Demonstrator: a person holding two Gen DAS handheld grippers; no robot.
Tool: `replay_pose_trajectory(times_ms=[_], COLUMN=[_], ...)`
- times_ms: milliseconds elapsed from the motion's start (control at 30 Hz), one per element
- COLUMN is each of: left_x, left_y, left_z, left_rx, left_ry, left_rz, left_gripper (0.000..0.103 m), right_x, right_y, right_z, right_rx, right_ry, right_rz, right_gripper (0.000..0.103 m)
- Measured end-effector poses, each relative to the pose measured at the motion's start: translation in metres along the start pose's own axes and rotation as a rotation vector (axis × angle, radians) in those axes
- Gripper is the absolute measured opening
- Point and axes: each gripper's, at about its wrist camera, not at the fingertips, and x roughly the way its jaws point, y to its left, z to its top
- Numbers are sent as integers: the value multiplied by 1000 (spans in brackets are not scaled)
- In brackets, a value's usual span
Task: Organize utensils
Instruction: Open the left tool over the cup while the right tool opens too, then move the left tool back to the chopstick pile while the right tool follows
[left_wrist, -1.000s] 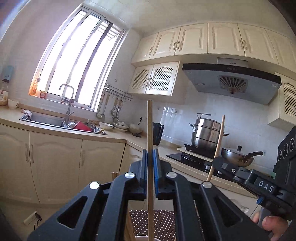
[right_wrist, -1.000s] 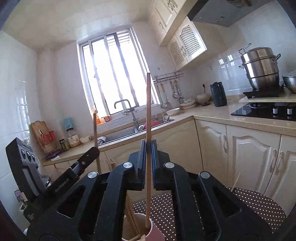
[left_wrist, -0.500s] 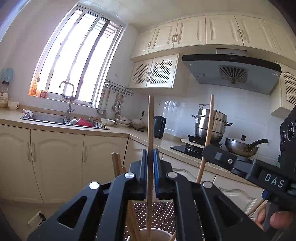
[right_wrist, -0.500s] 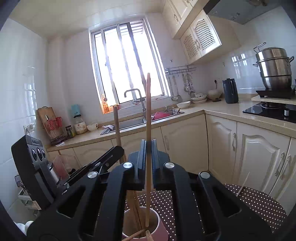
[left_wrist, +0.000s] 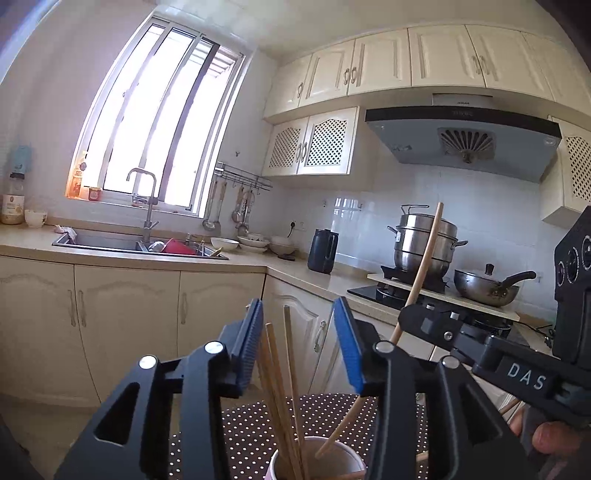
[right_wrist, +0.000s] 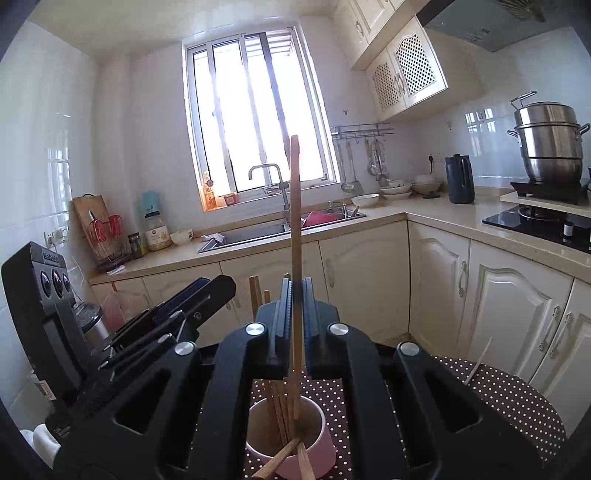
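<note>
The left tool (left_wrist: 297, 350) stands wide open above the pink cup (right_wrist: 291, 435), its blue pads (left_wrist: 349, 350) either side of several chopsticks (left_wrist: 275, 387) standing loose in the cup and touching neither pad. The right tool (right_wrist: 295, 317) is clamped tight on one upright chopstick (right_wrist: 294, 229) whose lower end already dips inside the cup, directly below its fingers. The cup sits on a dotted desk (right_wrist: 498, 391). Likely risk: letting go while the stick leans could tip it over the rim, or nudging the standing sticks could rock the light cup. The two tools sit close together, so the left one crowds the right's way out; a pale stick (right_wrist: 478, 363) lies just right of the right tool
</note>
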Motion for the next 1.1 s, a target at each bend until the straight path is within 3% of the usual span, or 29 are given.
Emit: replay_pose_trajectory(times_ms=[167,300,767,967,1100], left_x=[-9,-20,-74,-97,-112], left_y=[0,-2,-10,-14,-21], left_z=[4,6,12,5,-5], left_rx=[8,29,82,94,113], left_ry=[23,34,68,119,166], left_rz=[10,24,61,75,77], left_gripper=[47,50,56,58,58], right_x=[-2,-13,-64,-93,-110], right_y=[8,14,47,59,63], right_z=[-3,-2,-5,-16,-28], right_rx=[-5,-4,-38,-60,-58], right_ry=[38,34,45,61,81], right_rz=[-30,-47,-86,-120,-152], right_gripper=[8,20,20,20,26])
